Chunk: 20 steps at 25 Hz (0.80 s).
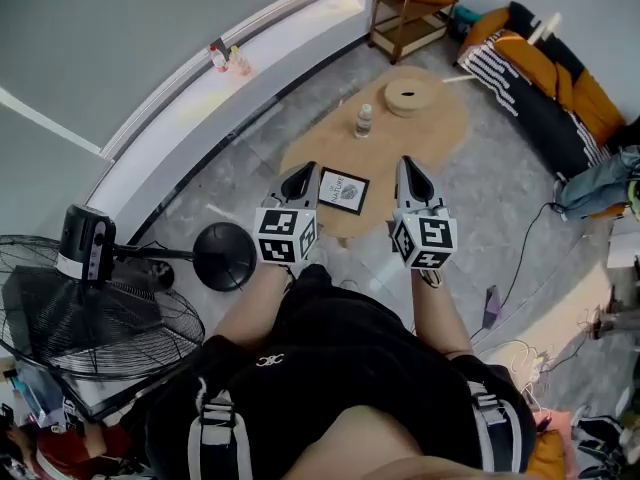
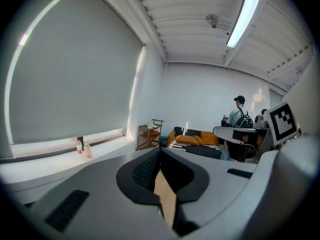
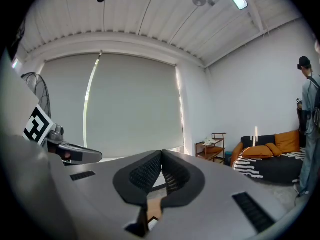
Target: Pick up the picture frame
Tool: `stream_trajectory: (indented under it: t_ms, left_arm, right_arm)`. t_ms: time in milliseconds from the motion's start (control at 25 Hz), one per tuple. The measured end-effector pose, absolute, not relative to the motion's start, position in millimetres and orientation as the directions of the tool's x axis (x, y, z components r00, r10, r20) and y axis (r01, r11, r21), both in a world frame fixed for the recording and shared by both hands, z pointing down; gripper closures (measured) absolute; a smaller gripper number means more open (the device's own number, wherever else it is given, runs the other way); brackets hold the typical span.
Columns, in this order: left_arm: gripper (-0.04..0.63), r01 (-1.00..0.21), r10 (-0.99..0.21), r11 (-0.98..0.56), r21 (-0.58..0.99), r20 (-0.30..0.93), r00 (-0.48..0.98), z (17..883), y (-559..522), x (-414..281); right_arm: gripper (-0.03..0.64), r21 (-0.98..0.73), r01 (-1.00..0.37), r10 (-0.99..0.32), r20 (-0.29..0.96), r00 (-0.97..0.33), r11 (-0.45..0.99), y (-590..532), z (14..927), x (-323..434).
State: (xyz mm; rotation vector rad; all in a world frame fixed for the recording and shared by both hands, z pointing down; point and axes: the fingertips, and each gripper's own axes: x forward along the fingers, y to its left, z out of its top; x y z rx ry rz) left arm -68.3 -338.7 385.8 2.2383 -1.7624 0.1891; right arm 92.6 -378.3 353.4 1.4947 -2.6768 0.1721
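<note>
Picture frame [image 1: 343,190]: on the table [image 1: 440,140], near edge, between my left gripper [image 1: 302,174] and my right gripper [image 1: 408,167].
Bottle [image 1: 364,121]: on the table, behind the picture frame.
Sofa [image 1: 540,73]: beyond the table, to my right.

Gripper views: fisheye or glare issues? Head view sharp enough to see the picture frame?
Left gripper view: strong fisheye, dark corners, ceiling light blown out. Right gripper view: same bowing, window blind evenly lit. Head view: sharp, soft even light, picture frame clear on the table.
</note>
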Motion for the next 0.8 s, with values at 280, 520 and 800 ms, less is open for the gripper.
stream_trajectory:
  t_ms: [280,520,800]
  left_arm:
    - [0.574,-0.961,-0.908,-0.222,0.162,0.325,0.265,412.3,-388.4,-100.3]
    - [0.368,-0.954,-0.862,-0.25,0.168,0.409,0.298,449.9,-411.8,-109.6]
    - [0.368,-0.957,-0.785,-0.235,0.169,0.548,0.289,512.1,-419.6,-112.0]
  right_arm:
    - [0.6,-0.069,-0.863,-0.846,0.174,-0.504,0.5,-425.0,382.6,71.5]
    - [0.484,-0.156,-0.853,-0.814,0.255,-0.523,0.499,-449.7,426.9,62.4]
    - [0.437,-0.244,-0.843,-0.732,0.418,-0.537,0.479,-462.7,500.1,63.6]
